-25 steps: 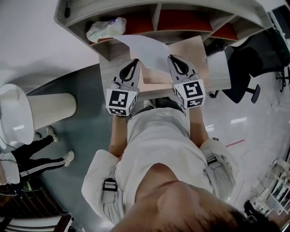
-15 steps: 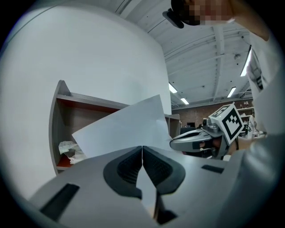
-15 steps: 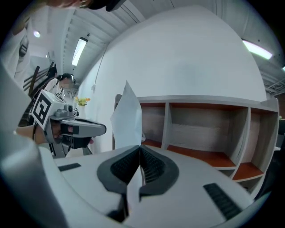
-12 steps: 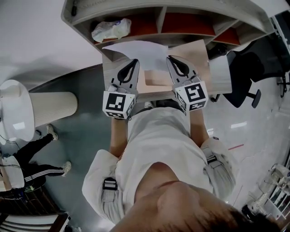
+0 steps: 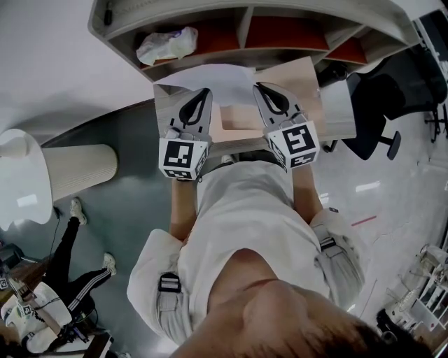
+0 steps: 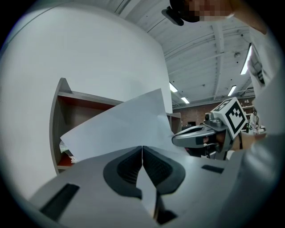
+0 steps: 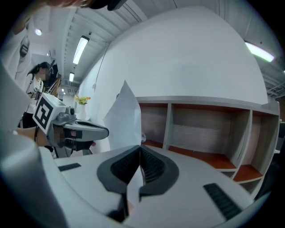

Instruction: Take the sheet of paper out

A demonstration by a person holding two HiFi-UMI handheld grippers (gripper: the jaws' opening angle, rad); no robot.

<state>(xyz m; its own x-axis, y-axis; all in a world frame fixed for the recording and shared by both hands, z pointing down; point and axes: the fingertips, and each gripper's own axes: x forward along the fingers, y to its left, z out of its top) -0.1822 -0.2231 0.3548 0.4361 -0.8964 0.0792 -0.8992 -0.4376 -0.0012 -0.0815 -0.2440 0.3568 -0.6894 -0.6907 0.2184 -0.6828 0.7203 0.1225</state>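
Note:
A white sheet of paper (image 5: 222, 80) hangs in the air in front of the shelf unit (image 5: 245, 21), held at its near edge by both grippers. My left gripper (image 5: 203, 92) is shut on the sheet's left part; in the left gripper view the paper (image 6: 120, 127) fans up out of the closed jaws (image 6: 142, 149). My right gripper (image 5: 259, 88) is shut on the right part, and the right gripper view shows the paper (image 7: 127, 118) standing edge-on out of its jaws (image 7: 140, 149). Each gripper sees the other: the right gripper (image 6: 198, 136), the left gripper (image 7: 80, 131).
The shelf unit has open compartments with red-brown floors (image 7: 200, 156). A crumpled plastic bag (image 5: 166, 43) lies in the left compartment. A light desk top (image 5: 304, 80) is below the grippers. A dark office chair (image 5: 381, 105) stands to the right, a ribbed white column (image 5: 80, 168) to the left.
The sheet slanted up toward the shelf's left compartment a second ago; now it lies more squarely between the two grippers, nearer me. The right gripper has risen a little.

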